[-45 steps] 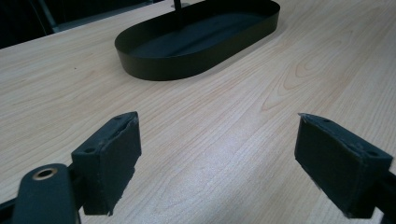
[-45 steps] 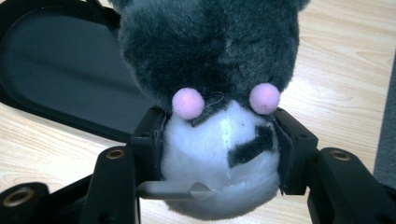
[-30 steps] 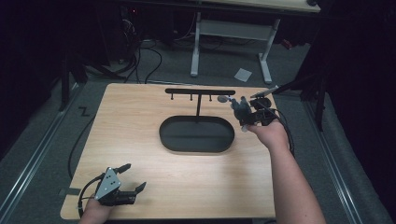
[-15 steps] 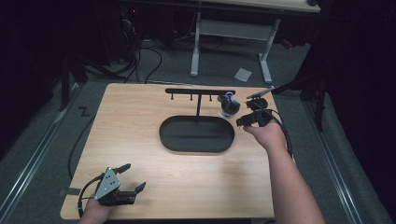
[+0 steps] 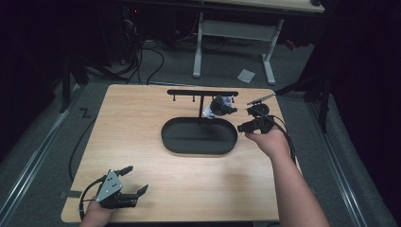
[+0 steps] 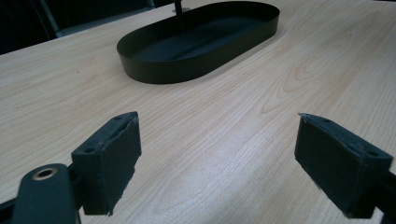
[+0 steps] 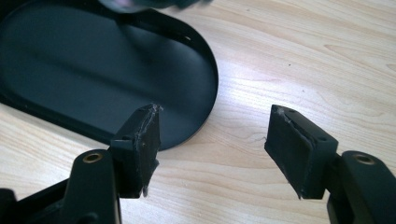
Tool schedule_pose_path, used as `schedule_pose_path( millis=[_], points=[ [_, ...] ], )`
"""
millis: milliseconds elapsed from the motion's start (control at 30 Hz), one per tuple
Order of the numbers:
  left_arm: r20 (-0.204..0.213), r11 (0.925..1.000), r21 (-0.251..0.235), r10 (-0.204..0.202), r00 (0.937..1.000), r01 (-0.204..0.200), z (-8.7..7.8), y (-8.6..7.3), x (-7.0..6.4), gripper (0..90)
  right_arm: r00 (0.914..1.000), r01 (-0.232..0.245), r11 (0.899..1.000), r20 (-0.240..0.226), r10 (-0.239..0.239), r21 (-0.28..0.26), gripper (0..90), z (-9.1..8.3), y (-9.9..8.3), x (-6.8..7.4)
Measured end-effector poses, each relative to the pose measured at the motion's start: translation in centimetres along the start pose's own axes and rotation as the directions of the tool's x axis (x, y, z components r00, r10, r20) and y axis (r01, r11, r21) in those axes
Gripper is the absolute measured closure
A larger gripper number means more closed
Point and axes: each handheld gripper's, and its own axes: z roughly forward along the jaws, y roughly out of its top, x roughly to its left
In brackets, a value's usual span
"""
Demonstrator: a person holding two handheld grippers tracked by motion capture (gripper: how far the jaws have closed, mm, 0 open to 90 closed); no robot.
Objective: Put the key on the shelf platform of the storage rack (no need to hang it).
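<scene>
A black oval tray (image 5: 169,140) lies mid-table, with a black T-shaped rack (image 5: 189,92) rising from its far rim. A small dark object with a white bit (image 5: 220,105) sits under the rack's right arm; I cannot tell whether it hangs from a hook. My right gripper (image 5: 245,119) is just right of it and apart from it, open and empty. In the right gripper view, the right gripper (image 7: 215,112) is spread over the tray's (image 7: 93,70) right end and bare wood. My left gripper (image 5: 138,178) rests open at the near left corner. In its own view, the left gripper (image 6: 219,119) faces the tray (image 6: 201,37).
The wooden table (image 5: 142,123) has bare room left of and in front of the tray. Beyond its far edge is grey floor with cables (image 5: 142,61), a white table frame (image 5: 234,28) and a paper scrap (image 5: 246,75). A cable trails from the right gripper.
The right gripper, shut on the dark object a second ago, has let it go by the rack and drawn back toward the near right, open. The left gripper has not moved.
</scene>
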Motion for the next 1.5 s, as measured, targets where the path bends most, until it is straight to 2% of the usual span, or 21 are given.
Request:
schedule_pose_path(
  millis=[67,100,200,233,333,367,400,500,567,767,800,867,967,1100,1233,1267,1367,1400,1433,1467,1500],
  points=[
    [-0.002,1.0,0.0,0.003,1.0,-0.003,0.0,0.0,0.0,15.1,0.9998,0.02,1.0,-0.006,-0.021,-0.021,34.9,0.2,-0.6,0.1],
    [-0.005,1.0,-0.004,0.002,1.0,-0.002,0.0,0.0,-0.1,15.1,0.9987,0.051,0.998,-0.003,-0.051,-0.043,34.5,0.4,-1.2,0.1],
    [-0.004,1.0,-0.003,0.002,1.0,-0.002,0.0,0.0,-0.1,15.1,0.9971,0.075,0.997,0.018,-0.074,-0.035,32.2,0.7,-1.7,0.2],
    [-0.005,1.0,-0.002,0.0,1.0,0.0,0.0,0.0,-0.1,15.1,0.9942,0.106,0.993,0.025,-0.104,-0.058,32.4,0.8,-2.4,0.1],
    [-0.01,1.0,-0.006,0.003,0.9999,-0.003,-0.1,0.0,-0.1,15.1,0.9956,0.09,0.994,0.03,-0.089,-0.059,32.1,0.9,-3.0,-0.1],
    [-0.011,1.0,-0.007,0.004,0.9999,-0.004,-0.1,-0.1,-0.1,15.1,0.9951,0.096,0.993,0.032,-0.093,-0.076,32.4,1.0,-3.4,-0.2],
    [-0.011,1.0,-0.007,0.004,0.9999,-0.004,-0.1,0.0,-0.1,15.1,0.9976,0.067,0.994,0.019,-0.066,-0.09,32.1,1.1,-4.1,-0.6],
    [-0.012,1.0,-0.005,0.001,0.9999,-0.001,-0.1,0.0,-0.1,15.1,0.9982,0.059,0.992,0.008,-0.059,-0.112,31.6,1.2,-5.0,-1.0],
    [-0.013,1.0,-0.006,0.002,0.9999,-0.002,-0.1,-0.1,-0.1,15.1,0.999,0.045,0.989,0.003,-0.045,-0.138,26.8,1.4,-6.1,-1.2],
    [-0.011,1.0,-0.005,-0.003,0.9999,0.003,-0.1,0.0,0.0,15.1,0.9995,0.028,0.986,-0.01,-0.03,-0.167,23.0,1.8,-8.2,-1.6],
    [-0.012,1.0,-0.004,-0.002,0.9999,0.002,-0.1,0.0,0.0,15.1,0.9996,0.007,0.981,-0.027,-0.013,-0.193,21.1,1.9,-9.2,-1.9],
    [-0.012,1.0,-0.004,0.001,0.9999,-0.001,-0.1,0.0,-0.1,15.1,0.9995,0.0,0.98,-0.03,-0.006,-0.2,19.7,2.0,-9.6,-1.9],
    [-0.01,1.0,-0.001,-0.001,0.9999,0.001,-0.1,0.0,0.0,15.1,0.9989,-0.025,0.976,-0.044,0.016,-0.215,15.8,2.5,-11.2,-2.1],
    [-0.013,1.0,-0.002,0.001,0.9999,-0.001,0.0,0.0,-0.1,15.1,0.9967,-0.07,0.963,-0.059,0.056,-0.26,14.9,3.5,-13.7,-2.0],
    [-0.013,1.0,-0.001,-0.001,0.9999,0.001,0.0,0.0,0.0,15.1,0.9961,-0.079,0.955,-0.06,0.064,-0.287,14.8,3.9,-15.1,-1.7],
    [-0.012,1.0,-0.001,0.0,0.9999,0.0,0.0,0.0,0.0,15.1,0.997,-0.07,0.948,-0.054,0.056,-0.309,14.7,4.1,-16.0,-1.3],
    [-0.005,1.0,0.008,0.002,1.0,-0.002,0.0,0.0,0.0,15.1,0.9979,-0.054,0.943,-0.05,0.04,-0.328,14.5,4.2,-16.7,-0.8],
    [0.0,1.0,0.007,0.0,1.0,0.0,0.1,0.0,0.0,15.1,0.9992,-0.025,0.933,-0.038,0.012,-0.36,13.6,4.2,-17.6,0.1],
    [0.001,1.0,0.006,-0.001,1.0,0.001,0.1,0.0,0.0,15.1,0.9992,-0.025,0.933,-0.038,0.012,-0.36,13.6,4.2,-17.6,0.1],
    [0.002,1.0,0.009,0.0,1.0,0.0,0.1,0.0,0.1,15.1,0.9997,0.02,0.925,0.019,-0.014,-0.379,13.4,4.2,-18.7,1.1],
    [0.004,0.9999,0.011,-0.002,1.0,0.002,0.2,0.1,0.1,15.1,0.9997,0.02,0.925,0.019,-0.014,-0.379,13.4,4.2,-18.7,1.1]
  ],
)
